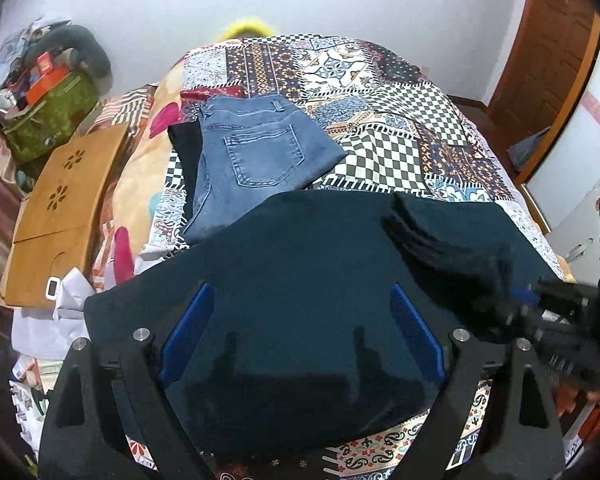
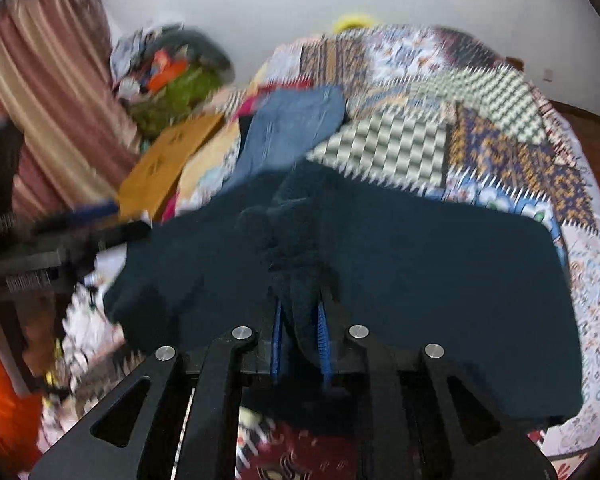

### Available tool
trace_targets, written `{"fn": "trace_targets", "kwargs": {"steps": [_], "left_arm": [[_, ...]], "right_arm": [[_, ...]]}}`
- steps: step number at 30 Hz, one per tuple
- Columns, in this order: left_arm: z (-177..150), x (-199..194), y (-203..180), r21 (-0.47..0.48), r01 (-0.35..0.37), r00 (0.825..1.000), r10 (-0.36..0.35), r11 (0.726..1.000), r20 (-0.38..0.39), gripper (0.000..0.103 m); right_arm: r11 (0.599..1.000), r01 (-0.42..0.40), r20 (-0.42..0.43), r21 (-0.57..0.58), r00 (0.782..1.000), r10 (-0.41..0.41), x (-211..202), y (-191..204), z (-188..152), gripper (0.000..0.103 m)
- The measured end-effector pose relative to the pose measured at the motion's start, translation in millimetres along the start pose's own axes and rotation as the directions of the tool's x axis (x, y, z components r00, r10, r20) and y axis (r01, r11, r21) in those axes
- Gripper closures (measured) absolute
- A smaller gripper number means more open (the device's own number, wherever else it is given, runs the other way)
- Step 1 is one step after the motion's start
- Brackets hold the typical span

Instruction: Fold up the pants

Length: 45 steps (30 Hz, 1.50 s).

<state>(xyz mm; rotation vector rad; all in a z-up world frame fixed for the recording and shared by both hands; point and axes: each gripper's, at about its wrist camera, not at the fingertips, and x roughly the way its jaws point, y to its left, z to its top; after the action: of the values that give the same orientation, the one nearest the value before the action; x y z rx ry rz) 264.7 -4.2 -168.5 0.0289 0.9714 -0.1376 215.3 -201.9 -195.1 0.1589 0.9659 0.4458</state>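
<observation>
Dark teal pants (image 1: 300, 280) lie spread across the near part of the patterned bedspread (image 1: 400, 120). My left gripper (image 1: 302, 296) hovers open above them, its blue pads wide apart and empty. My right gripper (image 2: 300, 312) is shut on a bunched fold of the dark pants (image 2: 440, 280) and lifts it off the rest. The right gripper shows blurred at the right edge of the left wrist view (image 1: 540, 308). The right wrist view is blurred by motion.
Folded blue jeans (image 1: 256, 160) lie on a black garment (image 1: 184, 152) farther up the bed. A wooden lap tray (image 1: 60, 208) and a green bag with clutter (image 1: 48, 120) sit to the left. A wooden door (image 1: 540, 60) stands at the right.
</observation>
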Motion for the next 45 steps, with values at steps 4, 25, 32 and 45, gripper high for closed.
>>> {"fn": "trace_targets", "kwargs": {"steps": [4,25,32,45], "left_arm": [[6,-5,-5,-0.015,-0.009,1.0,0.009,1.0,0.006,0.013],[73,34,-132,0.194,0.069,0.997,-0.071,0.978,0.005,0.009],[71,91,-157,0.261,0.078,0.992,-0.049,0.962,-0.116,0.009],[20,106,-141,0.385,-0.001,0.988,0.061,0.923,-0.144,0.006]], "right_arm": [[0.999,-0.052,-0.038,0.014,0.998,0.052,0,-3,-6,0.067],[0.972,0.206,0.18,0.112,0.958,-0.224,-99,-117,20,0.036],[0.975,0.195,0.064,0.11,0.977,-0.203,-50,-142,19,0.036],[0.984,0.155,-0.059,0.093,0.987,-0.15,-27,-131,-33,0.035]]}}
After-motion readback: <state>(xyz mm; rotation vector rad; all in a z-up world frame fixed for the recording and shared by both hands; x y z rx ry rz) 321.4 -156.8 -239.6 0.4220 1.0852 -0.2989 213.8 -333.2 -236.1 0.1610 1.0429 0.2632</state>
